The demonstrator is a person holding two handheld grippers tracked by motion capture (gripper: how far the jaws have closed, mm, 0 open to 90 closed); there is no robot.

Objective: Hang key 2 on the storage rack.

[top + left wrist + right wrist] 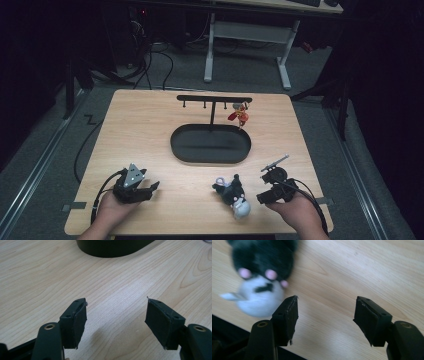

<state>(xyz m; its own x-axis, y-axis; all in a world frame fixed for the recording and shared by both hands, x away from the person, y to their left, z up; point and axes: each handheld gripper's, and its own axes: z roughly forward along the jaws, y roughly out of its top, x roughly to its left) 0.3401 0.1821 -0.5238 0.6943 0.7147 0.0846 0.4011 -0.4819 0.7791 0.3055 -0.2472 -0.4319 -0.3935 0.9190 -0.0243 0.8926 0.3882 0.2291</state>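
Plush [235, 196] lies near the table's [150, 125] near edge, just left of your right gripper [272, 187]: soft, light, so pinch the dark body. Left gripper [116, 315] gapes empty over bare wood, tray [112, 247] beyond. Right gripper view: jaws spread, plush [262, 277] just left, nothing blocking.
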